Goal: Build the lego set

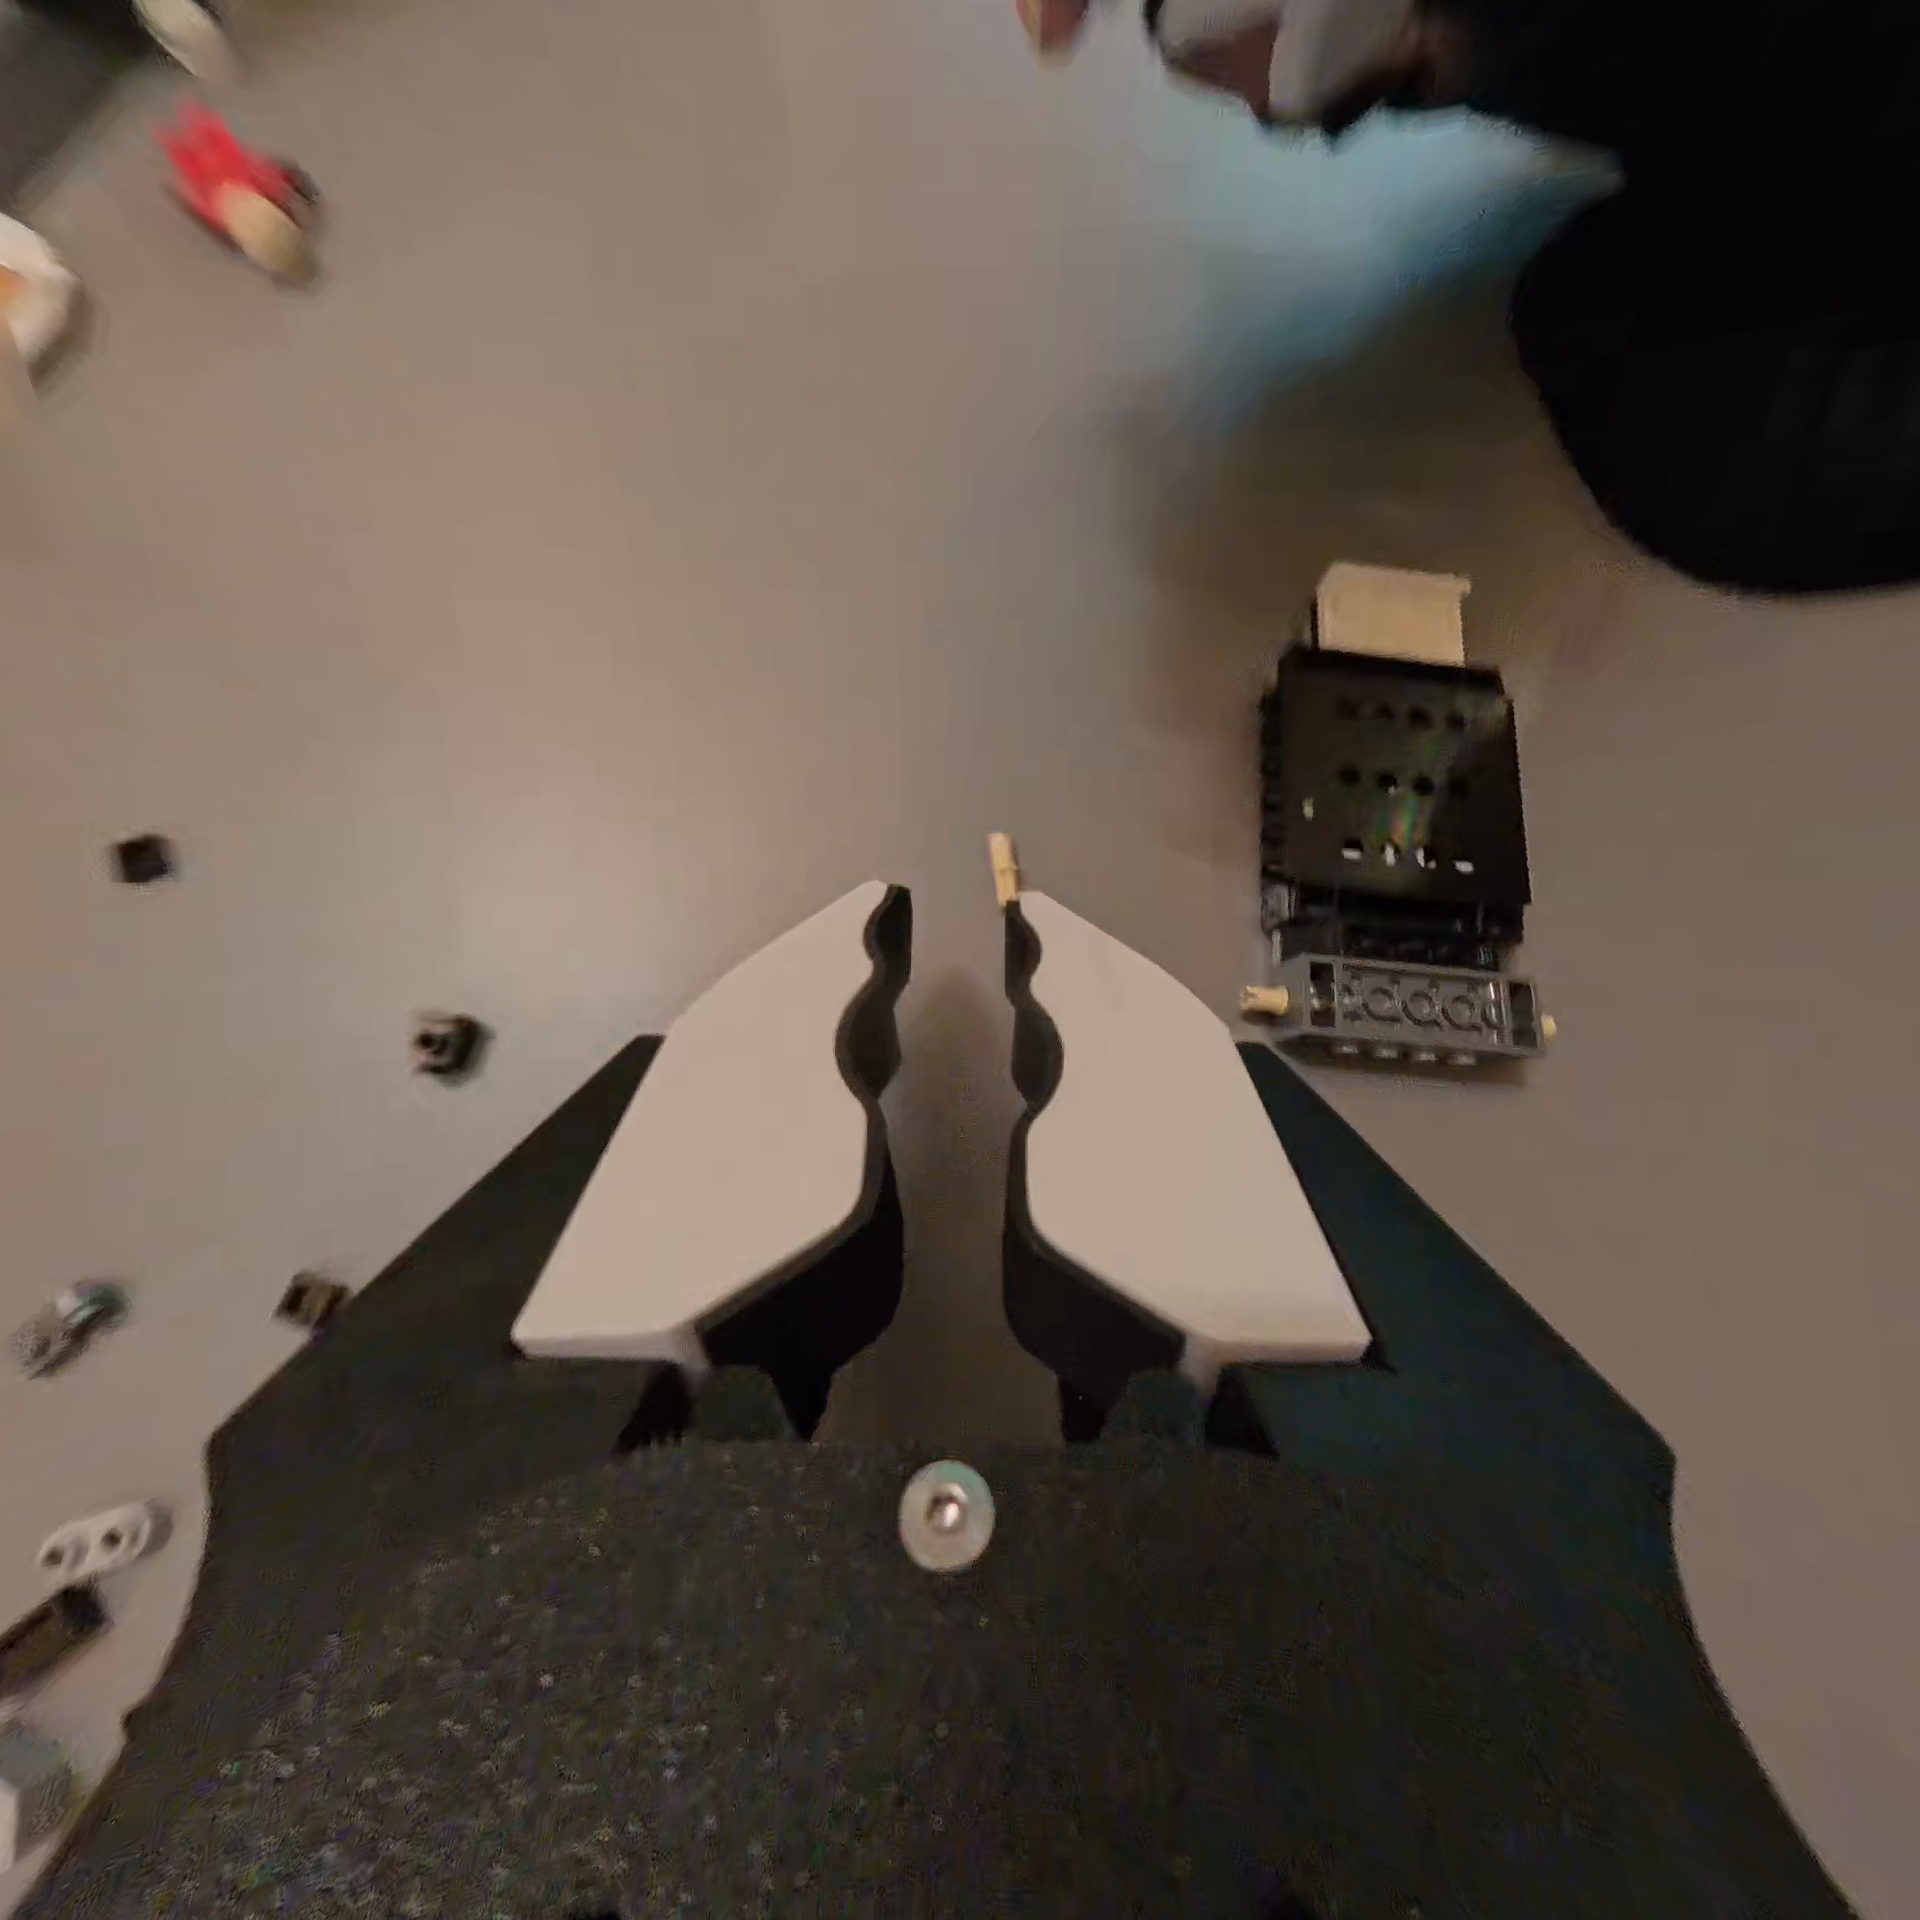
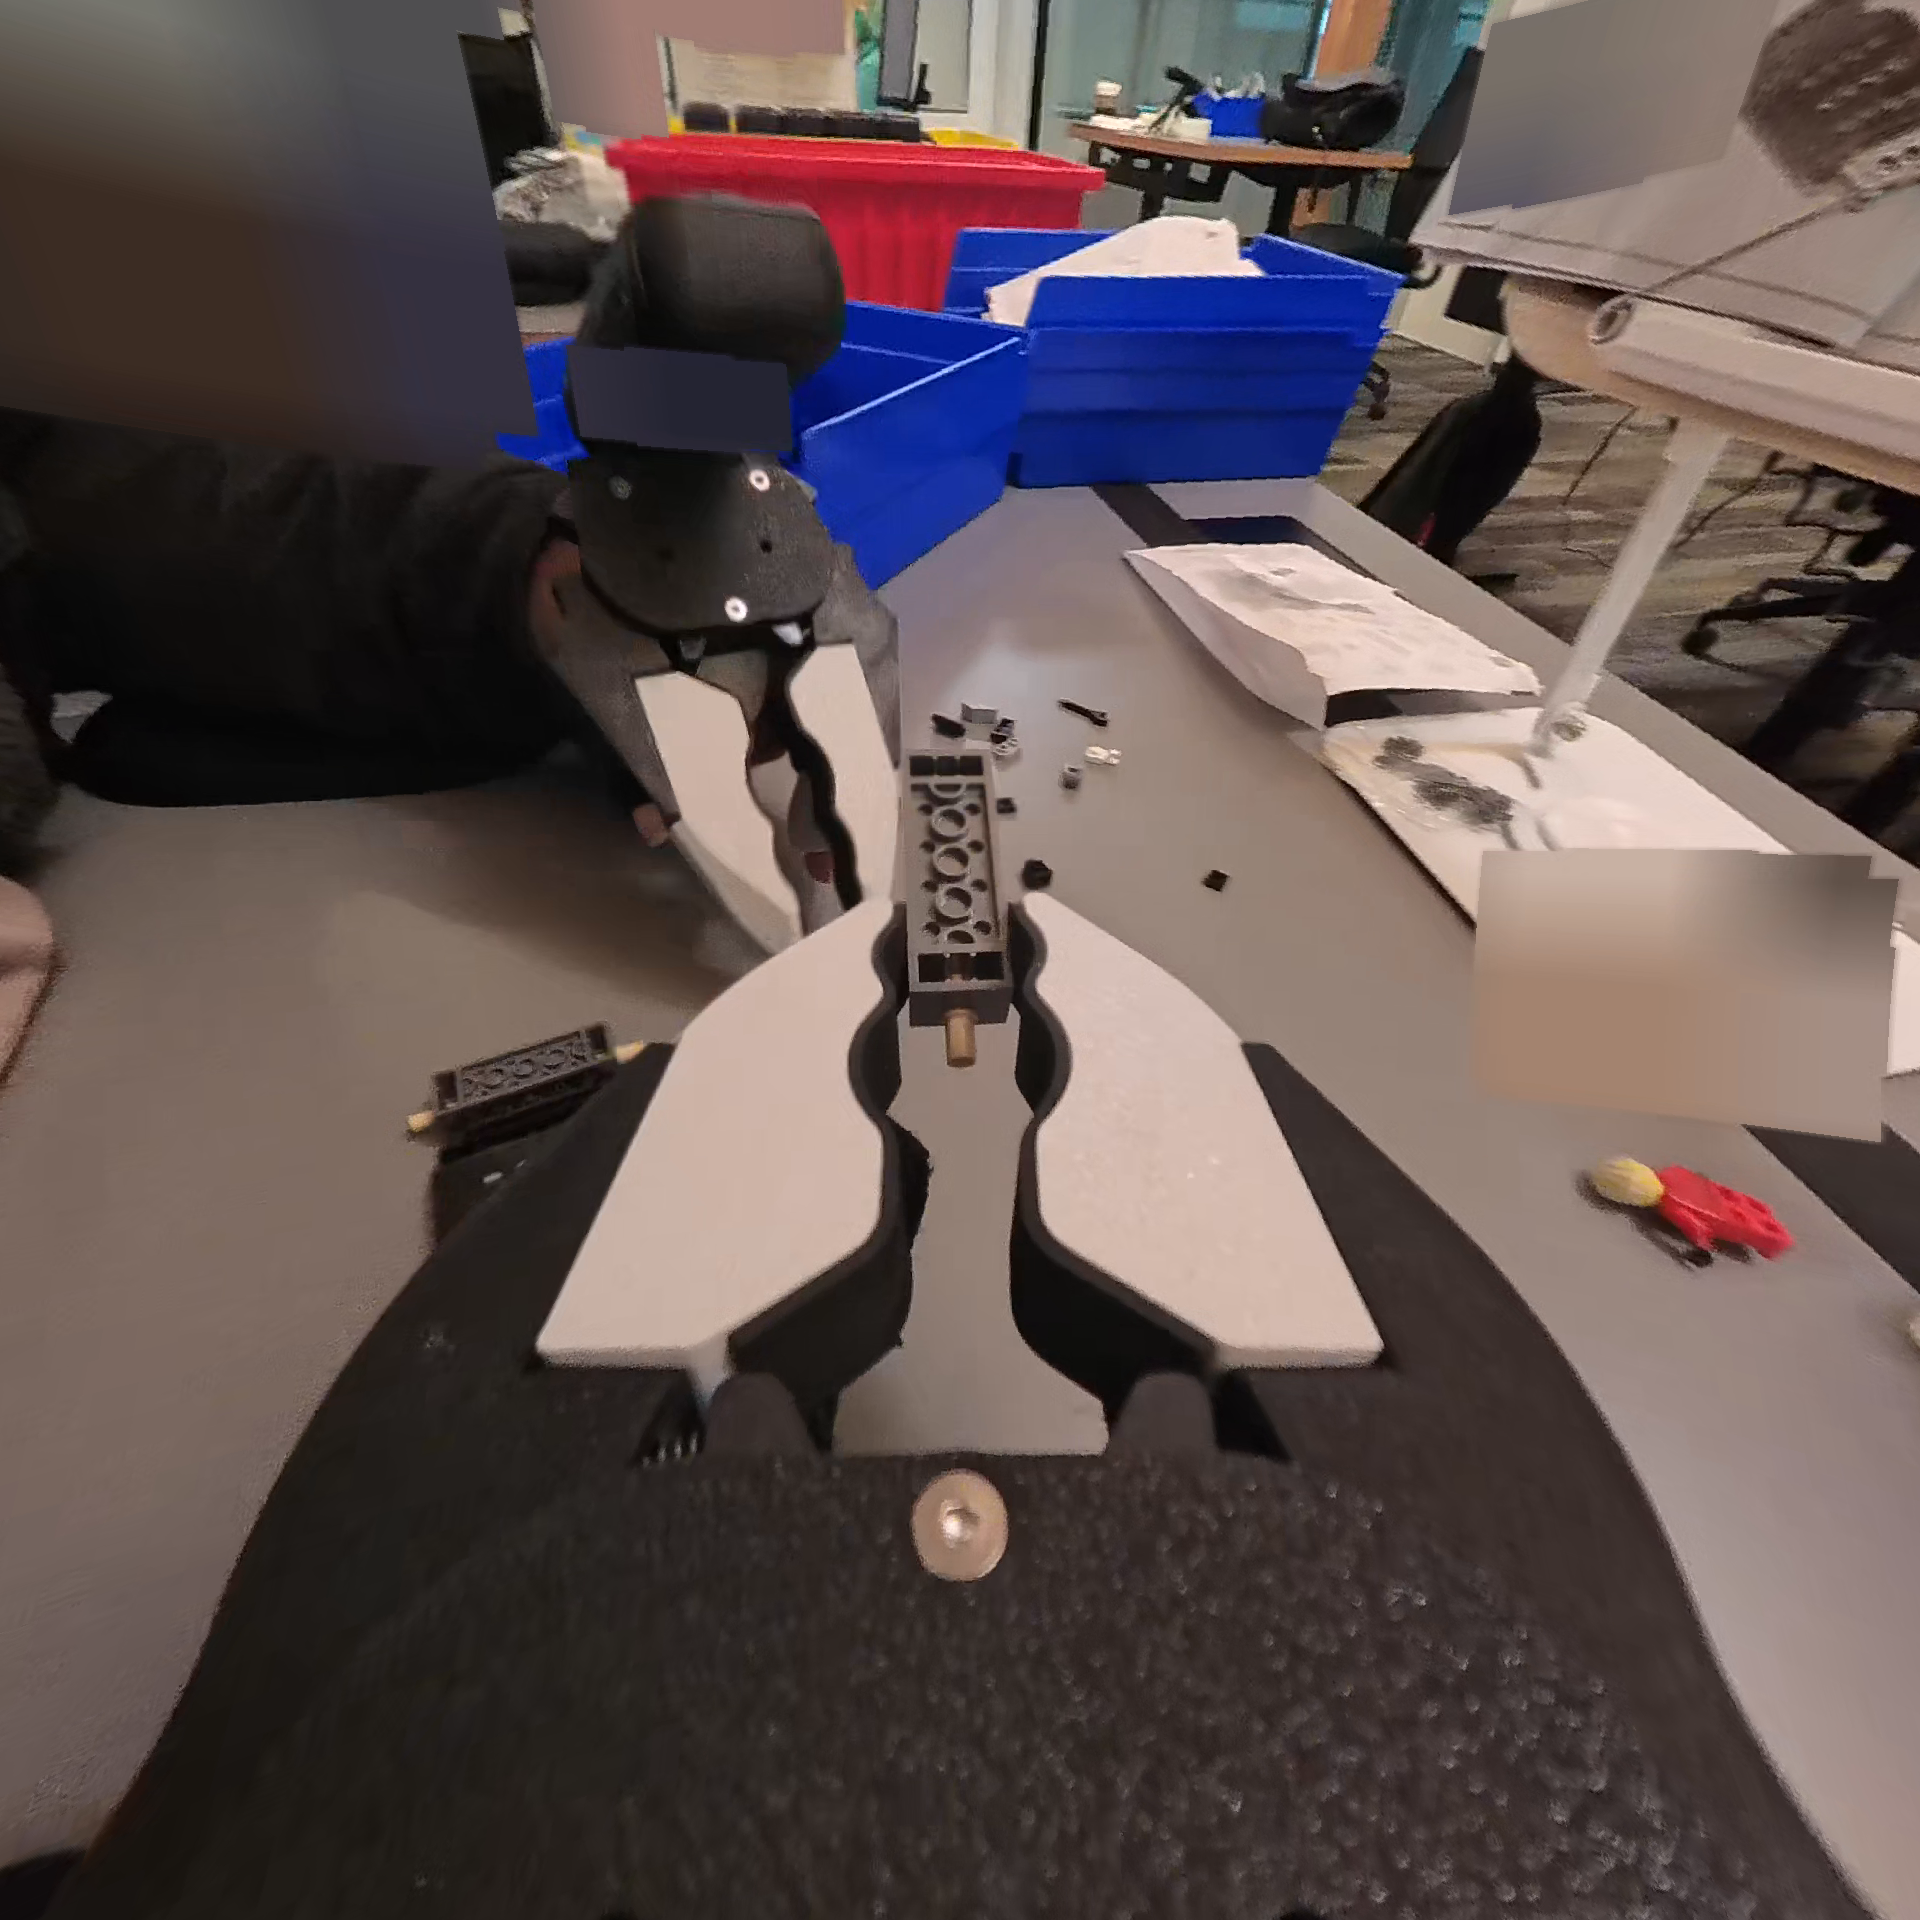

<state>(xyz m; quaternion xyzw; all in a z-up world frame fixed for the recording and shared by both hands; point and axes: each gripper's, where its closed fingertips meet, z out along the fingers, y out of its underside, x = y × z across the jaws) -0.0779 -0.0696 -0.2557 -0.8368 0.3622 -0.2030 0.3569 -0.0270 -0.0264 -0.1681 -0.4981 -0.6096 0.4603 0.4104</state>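
Observation:
My right gripper (image 2: 956,909) is shut on a long dark grey brick (image 2: 951,831) with a tan pin (image 2: 961,1039) in its near end, and holds it above the grey table (image 2: 1195,831). A black lego assembly (image 1: 1392,790) with a grey brick (image 1: 1418,1013) at its near end lies on the table; it also shows in the right wrist view (image 2: 520,1081), left of my right gripper. My left gripper (image 1: 956,899) is open, left of the assembly. A small tan pin (image 1: 1003,868) sits at its right fingertip; I cannot tell whether it touches. The left gripper also shows in the right wrist view (image 2: 821,904), just left of the held brick.
Small loose parts (image 1: 447,1044) lie at the left, and more of them (image 2: 1039,873) beyond the held brick. A red and yellow figure piece (image 2: 1694,1210) lies right. Blue bins (image 2: 1174,364), a red bin (image 2: 852,208) and paper bags (image 2: 1320,623) stand farther back. A dark sleeve (image 2: 260,582) rests on the table. One gripper's finger ends stand about 11 centimetres off the other's.

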